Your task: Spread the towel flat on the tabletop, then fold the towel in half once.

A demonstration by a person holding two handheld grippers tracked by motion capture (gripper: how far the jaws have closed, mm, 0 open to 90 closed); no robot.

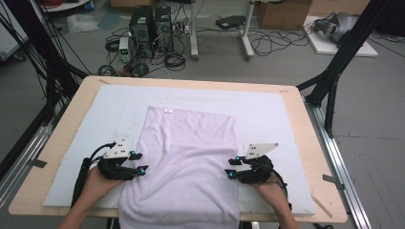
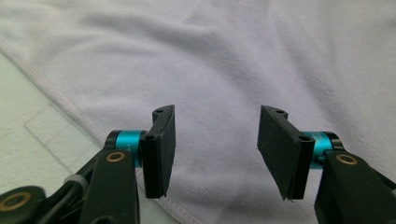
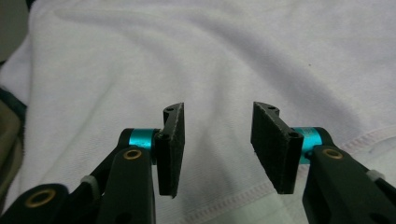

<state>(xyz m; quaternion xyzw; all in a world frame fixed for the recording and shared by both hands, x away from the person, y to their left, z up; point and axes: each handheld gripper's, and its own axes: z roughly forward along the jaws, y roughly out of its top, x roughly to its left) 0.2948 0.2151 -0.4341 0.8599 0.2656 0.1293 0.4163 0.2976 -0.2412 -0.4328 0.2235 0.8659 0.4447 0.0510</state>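
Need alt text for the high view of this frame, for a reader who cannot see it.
A person's two hands hold the left gripper and the right gripper, both open, at opposite side edges of a white towel. The towel lies flat on a pale mat covering a wooden table, its near end hanging over the table's front edge.

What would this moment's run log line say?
left claw: open, at towel's left edge | right claw: open, at right edge | towel: flat on mat, near end overhanging table
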